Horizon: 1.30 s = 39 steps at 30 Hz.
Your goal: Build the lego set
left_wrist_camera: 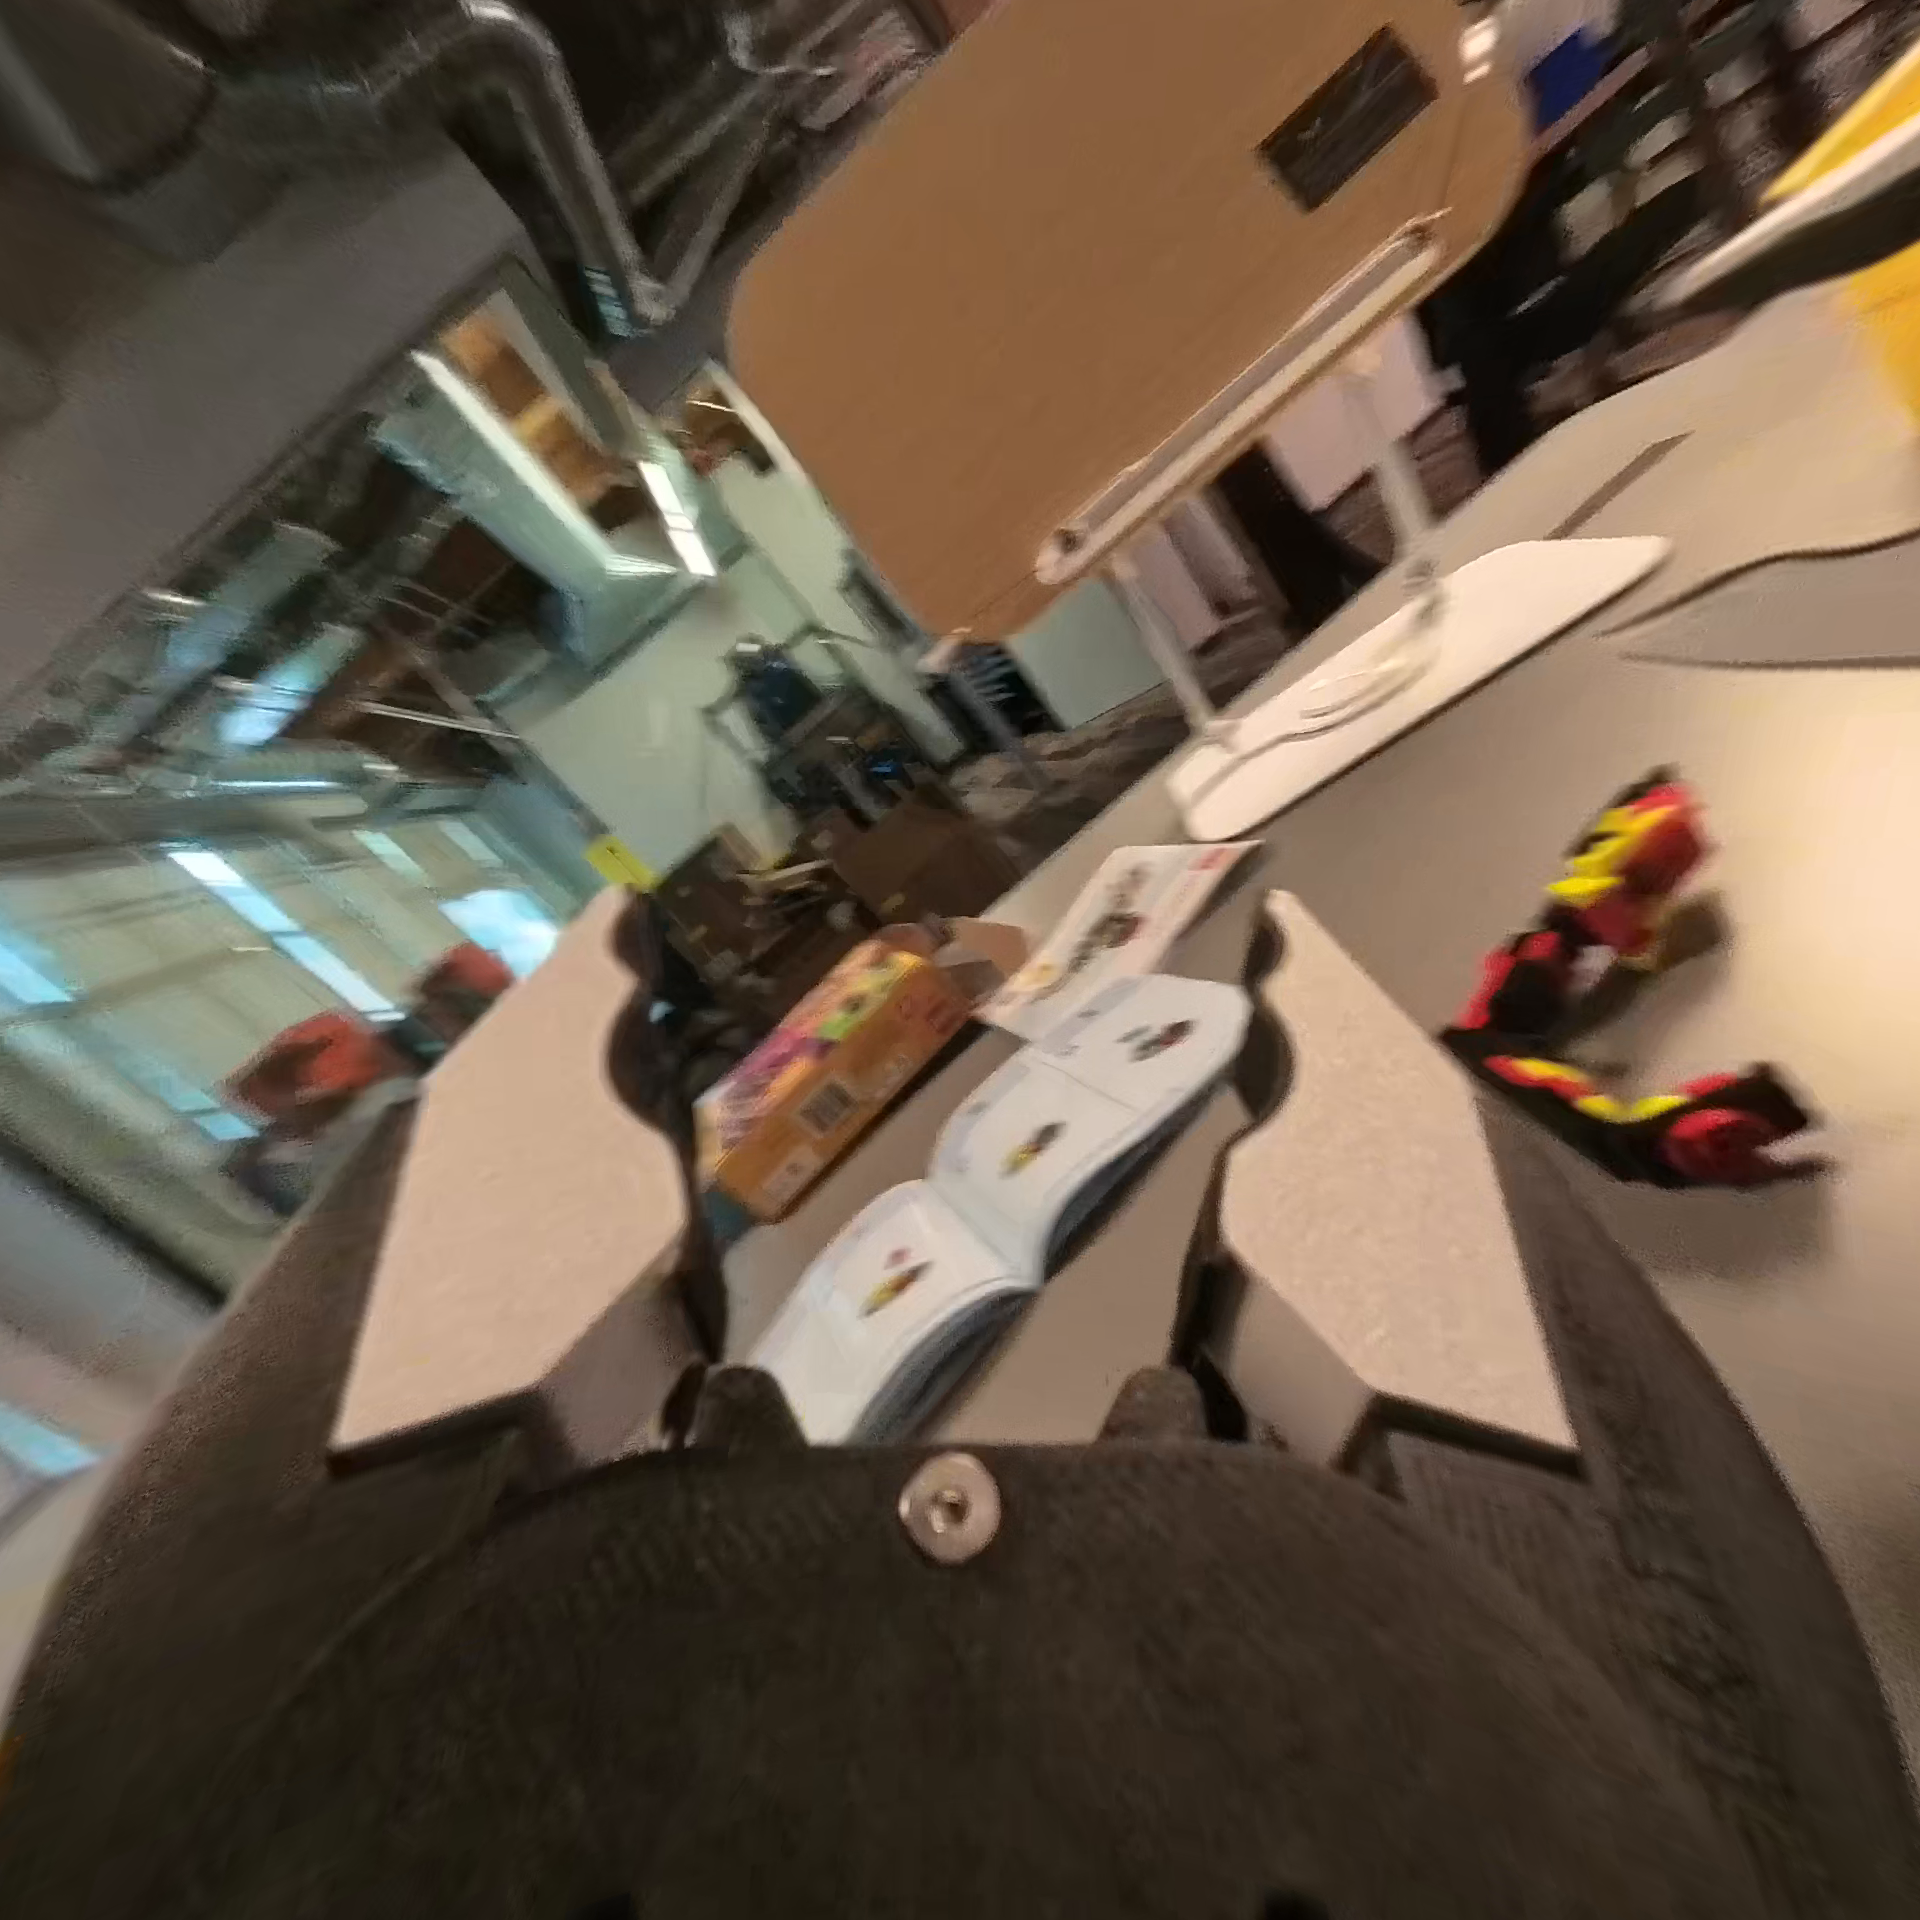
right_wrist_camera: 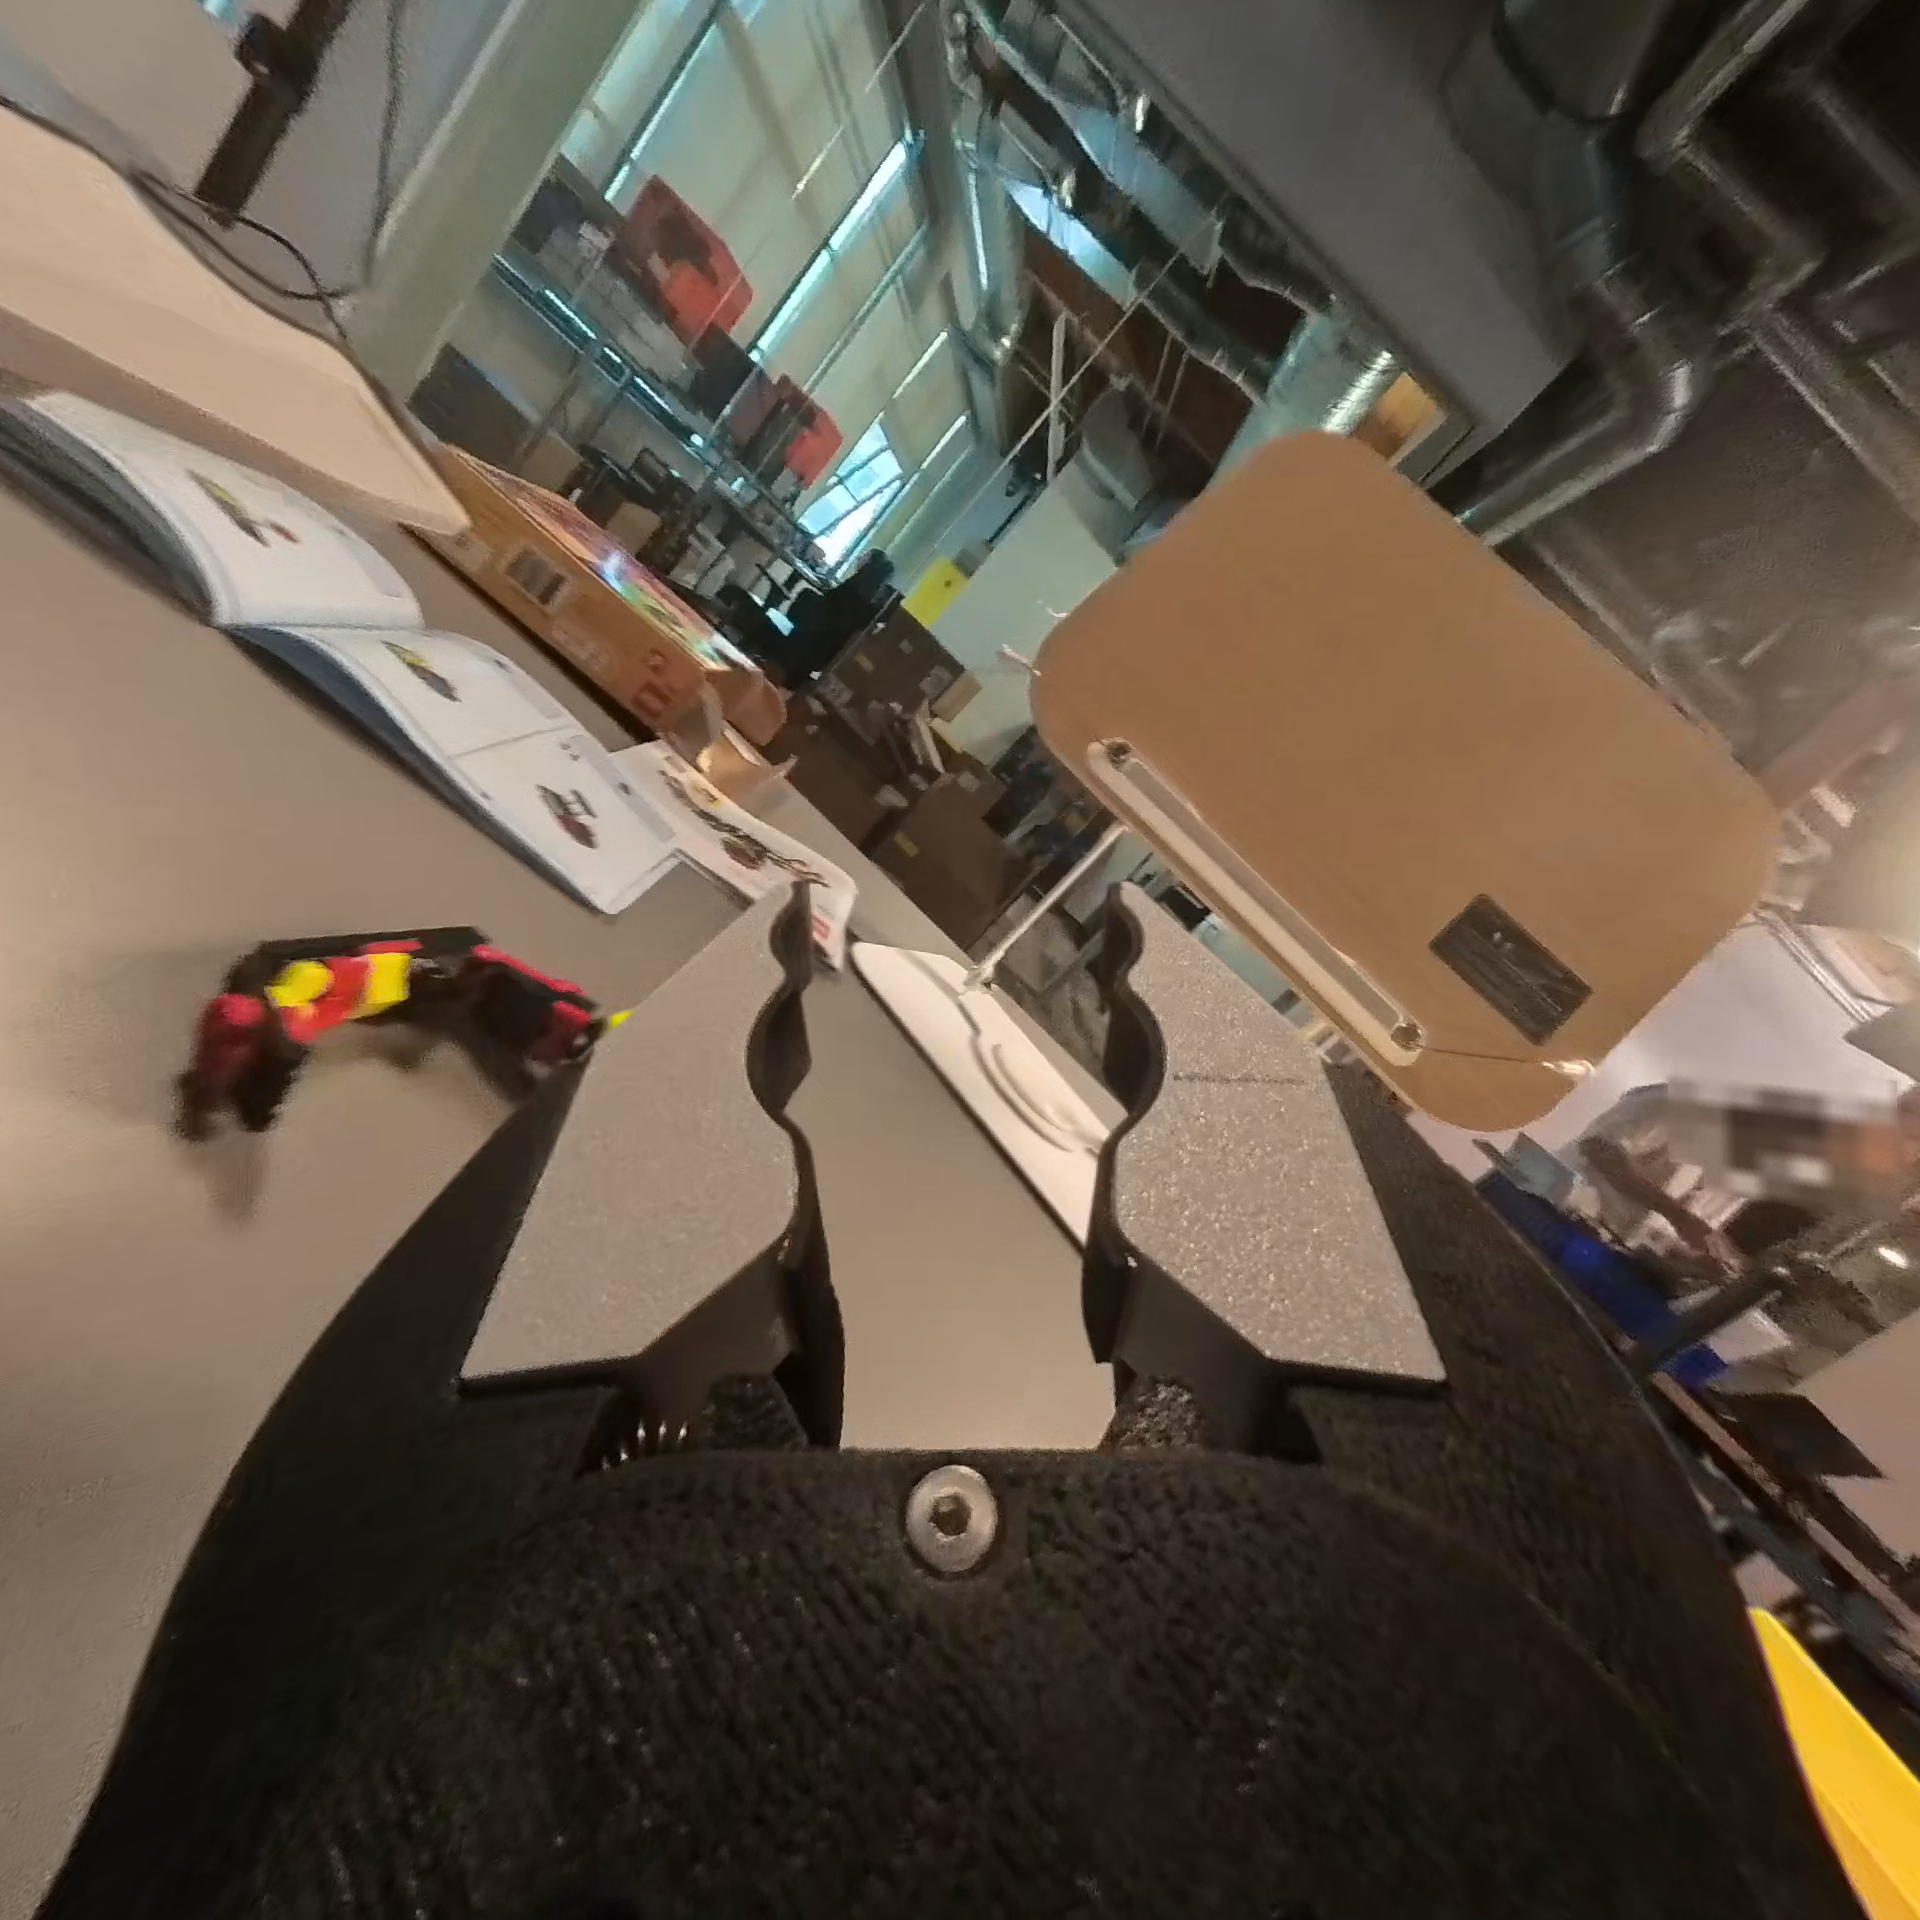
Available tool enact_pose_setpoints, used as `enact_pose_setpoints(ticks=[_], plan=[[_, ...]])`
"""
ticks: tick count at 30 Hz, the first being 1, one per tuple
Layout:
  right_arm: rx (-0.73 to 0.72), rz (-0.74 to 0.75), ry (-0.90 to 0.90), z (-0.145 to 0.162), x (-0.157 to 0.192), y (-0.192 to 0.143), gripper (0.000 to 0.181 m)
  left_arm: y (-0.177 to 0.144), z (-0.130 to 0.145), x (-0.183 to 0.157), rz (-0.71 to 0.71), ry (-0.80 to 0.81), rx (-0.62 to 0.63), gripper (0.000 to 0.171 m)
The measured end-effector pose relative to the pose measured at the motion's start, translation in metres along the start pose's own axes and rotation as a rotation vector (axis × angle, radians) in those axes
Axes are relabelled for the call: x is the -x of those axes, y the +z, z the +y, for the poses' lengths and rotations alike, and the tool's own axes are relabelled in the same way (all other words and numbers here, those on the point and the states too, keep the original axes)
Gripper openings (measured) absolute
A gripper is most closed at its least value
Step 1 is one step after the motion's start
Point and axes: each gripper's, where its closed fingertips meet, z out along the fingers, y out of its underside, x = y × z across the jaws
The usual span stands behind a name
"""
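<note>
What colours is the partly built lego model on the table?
Red, yellow and black; the lego model shows best in the left wrist view, though blurred.

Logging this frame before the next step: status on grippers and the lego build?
Left gripper open, empty. Right gripper open, empty. Red, yellow and black lego model on grey table, untouched. Open white instruction booklet beside it; nothing blocking.

An open industrial workshop or lab space is showing here. Bare silver ventilation ducts (left_wrist_camera: 540,135) are running across an unfinished ceiling, and tall glass-paned partitions (right_wrist_camera: 790,239) are letting light in at the back. Brown cardboard boxes (right_wrist_camera: 935,831) are standing stacked on the floor, and dark metal shelving (left_wrist_camera: 1642,156) is holding blurred gear. A plain grey worktable (right_wrist_camera: 156,831) is filling the foreground, with a tan rounded monitor back (right_wrist_camera: 1382,769) standing on a white stand.
</note>
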Motion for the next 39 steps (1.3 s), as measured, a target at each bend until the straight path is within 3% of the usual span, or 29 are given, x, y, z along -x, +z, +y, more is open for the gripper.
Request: enact_pose_setpoints(ticks=[1, 4, 8, 14, 20, 24, 29, 32, 35, 39], plan=[[0.004, 0.014, -0.004, 0.004, -0.005, 0.005, 0.055, 0.003, -0.002, -0.015, 0.095, -0.053, -0.013, 0.095], [0.011, 0.045, 0.01, 0.016, -0.018, 0.019, 0.055, 0.013, -0.006, -0.054, 0.301, -0.051, -0.051, 0.089], [0.024, 0.079, 0.024, 0.035, -0.036, 0.039, 0.055, 0.033, 0.001, -0.066, 0.307, 0.044, -0.054, 0.084], [0.077, 0.136, 0.059, 0.068, -0.058, 0.08, 0.054, 0.062, 0.008, -0.048, 0.226, 0.042, 0.035, 0.089], [0.075, 0.134, 0.053, 0.078, -0.059, 0.113, 0.052, 0.085, 0.008, -0.029, 0.311, -0.095, 0.087, 0.084], [0.037, 0.131, 0.07, 0.07, -0.058, 0.11, 0.052, 0.092, 0.026, -0.026, 0.347, -0.256, 0.191, 0.093], [0.047, 0.121, 0.065, 0.07, -0.055, 0.108, 0.052, 0.092, 0.066, -0.042, 0.41, -0.243, 0.383, 0.099], [0.053, 0.111, 0.071, 0.071, -0.053, 0.108, 0.052, 0.085, 0.06, -0.054, 0.543, -0.268, 0.344, 0.088], [0.07, 0.113, 0.082, 0.075, -0.054, 0.109, 0.051, 0.065, 0.059, -0.068, 0.791, -0.199, 0.36, 0.068], [0.081, 0.113, 0.103, 0.078, -0.054, 0.109, 0.05, 0.056, 0.074, -0.067, 0.906, -0.103, 0.426, 0.047]])
